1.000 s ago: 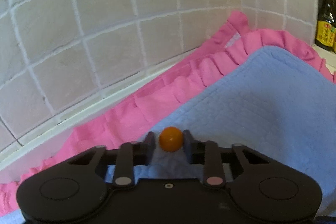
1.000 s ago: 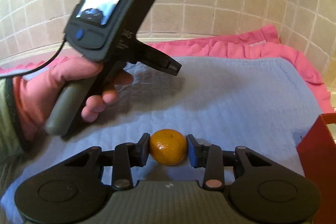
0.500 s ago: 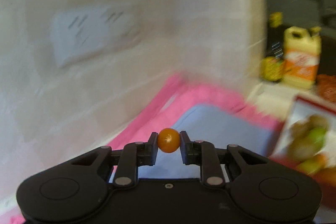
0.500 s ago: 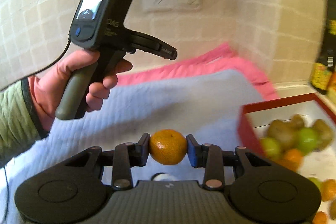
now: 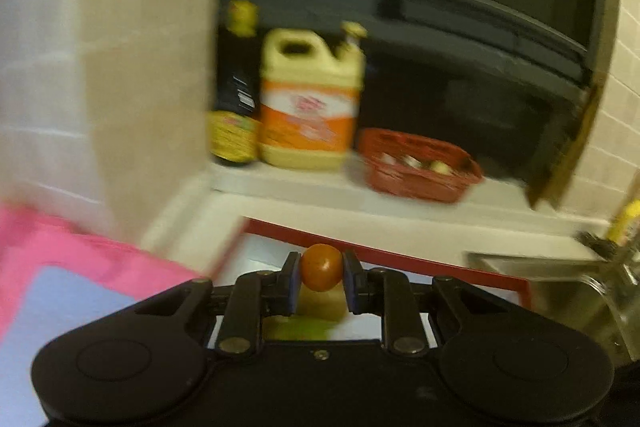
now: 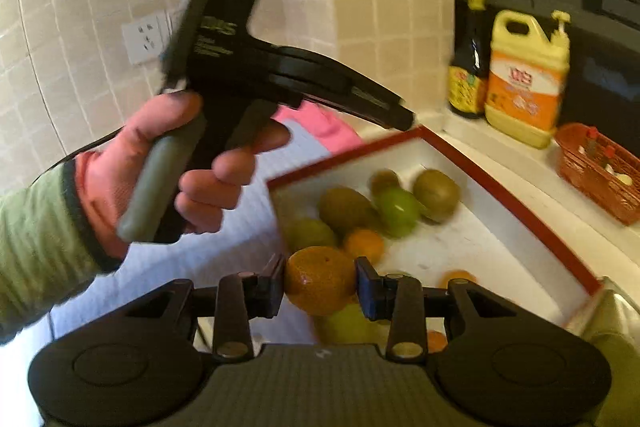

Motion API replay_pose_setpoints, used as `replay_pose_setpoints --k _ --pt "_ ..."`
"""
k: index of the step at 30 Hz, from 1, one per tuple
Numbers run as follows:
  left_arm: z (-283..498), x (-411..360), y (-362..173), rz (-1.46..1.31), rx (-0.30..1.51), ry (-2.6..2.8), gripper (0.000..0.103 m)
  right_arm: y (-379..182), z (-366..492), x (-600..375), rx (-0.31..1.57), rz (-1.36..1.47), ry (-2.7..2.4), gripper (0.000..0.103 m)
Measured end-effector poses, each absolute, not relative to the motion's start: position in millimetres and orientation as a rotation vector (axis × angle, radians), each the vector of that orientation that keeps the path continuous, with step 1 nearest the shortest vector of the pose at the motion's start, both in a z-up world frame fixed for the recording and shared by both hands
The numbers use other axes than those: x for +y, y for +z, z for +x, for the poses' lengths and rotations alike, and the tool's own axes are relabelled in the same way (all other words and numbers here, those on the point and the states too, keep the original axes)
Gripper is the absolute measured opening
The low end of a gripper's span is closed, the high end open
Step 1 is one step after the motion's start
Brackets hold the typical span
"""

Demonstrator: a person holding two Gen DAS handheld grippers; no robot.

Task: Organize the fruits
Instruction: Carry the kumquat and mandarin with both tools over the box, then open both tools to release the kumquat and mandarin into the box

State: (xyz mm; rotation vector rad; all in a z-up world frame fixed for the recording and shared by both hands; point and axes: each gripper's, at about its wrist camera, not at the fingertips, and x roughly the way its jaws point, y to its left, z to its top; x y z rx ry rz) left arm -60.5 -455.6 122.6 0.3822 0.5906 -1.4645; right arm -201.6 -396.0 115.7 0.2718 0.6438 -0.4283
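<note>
My left gripper [image 5: 321,281] is shut on a small orange kumquat [image 5: 321,266], held above the near corner of a red-rimmed white tray [image 5: 400,255]. My right gripper [image 6: 320,283] is shut on a mandarin orange [image 6: 320,279], held over the same tray [image 6: 480,167]. The tray holds several kiwis [image 6: 436,193], green fruit [image 6: 396,207] and small oranges [image 6: 364,245]. The left gripper's body [image 6: 248,67], held by a pink-gloved hand, shows in the right wrist view, its tip above the tray's far left corner.
A blue quilted mat [image 5: 60,303] with a pink frill [image 5: 72,247] lies left of the tray. A dark sauce bottle [image 5: 236,99], a yellow jug [image 5: 310,107] and a red basket [image 5: 420,167] stand on the ledge behind. A steel sink [image 5: 568,291] lies to the right.
Both grippers have swung right from over the blue mat to the tray, each still holding its fruit. The tray, bottles and basket have come into view.
</note>
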Motion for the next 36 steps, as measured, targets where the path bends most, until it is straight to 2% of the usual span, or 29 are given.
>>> replay_pose_setpoints --k 4,9,16,25,28,30,32,34,36 --pt "-69 -488 99 0.429 0.672 -1.509 0.025 119 -220 -425 0.743 0.229 -0.409 0.039" --pt "-73 -513 74 0.464 0.755 -1.549 0.025 98 -219 -455 0.861 0.314 -0.320 0.039" --pt "-75 -517 54 0.536 0.798 -1.563 0.025 74 -207 -439 1.002 0.247 -0.287 0.039" --pt "-77 -516 43 0.574 0.822 -1.556 0.025 68 -203 -446 1.037 0.283 -0.274 0.039" --pt "-78 -514 44 0.579 0.821 -1.560 0.040 69 -203 -448 1.039 0.299 -0.274 0.040" --pt "-81 -512 44 0.591 0.811 -1.557 0.045 70 -205 -449 1.035 0.308 -0.283 0.040" --pt "-83 -509 46 0.599 0.809 -1.557 0.059 72 -208 -450 1.031 0.315 -0.295 0.041" --pt "-85 -506 48 0.604 0.804 -1.550 0.073 76 -212 -451 1.020 0.320 -0.307 0.048" --pt "-88 -499 54 0.602 0.775 -1.534 0.073 82 -218 -452 1.000 0.328 -0.314 0.054"
